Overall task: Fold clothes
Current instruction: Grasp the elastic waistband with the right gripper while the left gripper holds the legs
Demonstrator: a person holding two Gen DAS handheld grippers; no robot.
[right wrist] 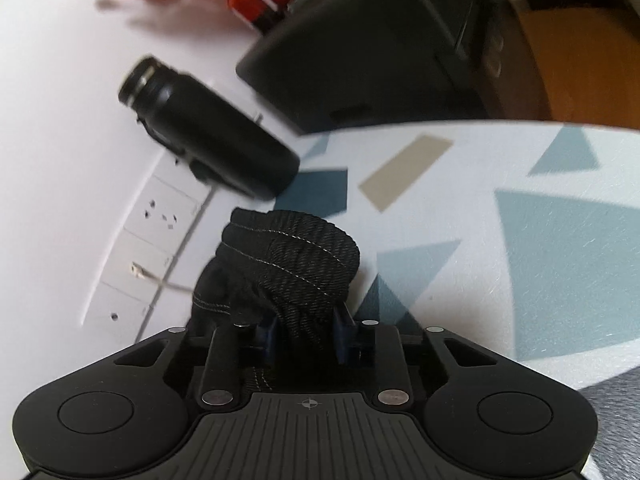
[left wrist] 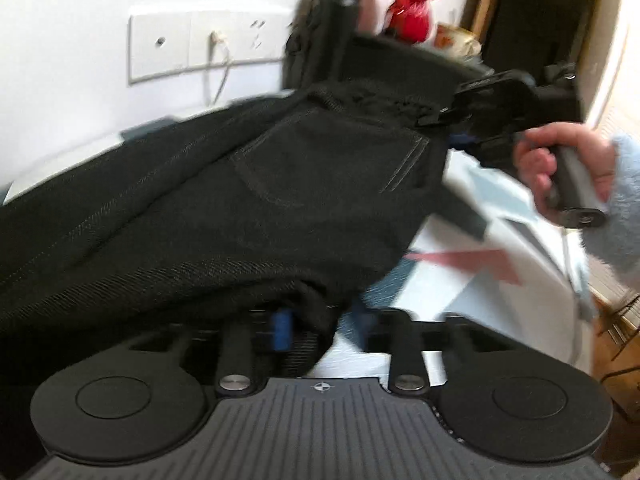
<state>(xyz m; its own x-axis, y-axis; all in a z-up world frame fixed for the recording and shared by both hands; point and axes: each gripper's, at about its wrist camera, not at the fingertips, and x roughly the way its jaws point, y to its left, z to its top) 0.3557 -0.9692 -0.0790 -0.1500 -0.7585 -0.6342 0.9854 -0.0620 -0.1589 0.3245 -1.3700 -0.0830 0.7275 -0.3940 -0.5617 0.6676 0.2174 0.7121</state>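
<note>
Two tongs | left tongs (left wrist: 316, 328): clamped on black jeans (left wrist: 240, 184) | right tongs (right wrist: 306, 336): clamped on bunched jeans hem

Beside the one white wall socket panel (right wrist: 158, 236) there are one pair of black denim jeans (left wrist: 248, 184), one black cylindrical flask (right wrist: 208, 140), one black box-shaped case (right wrist: 360, 68), one red vase (left wrist: 410, 20) of orange flowers, and two black two-finger grippers (right wrist: 306, 334) (left wrist: 320, 328).
</note>
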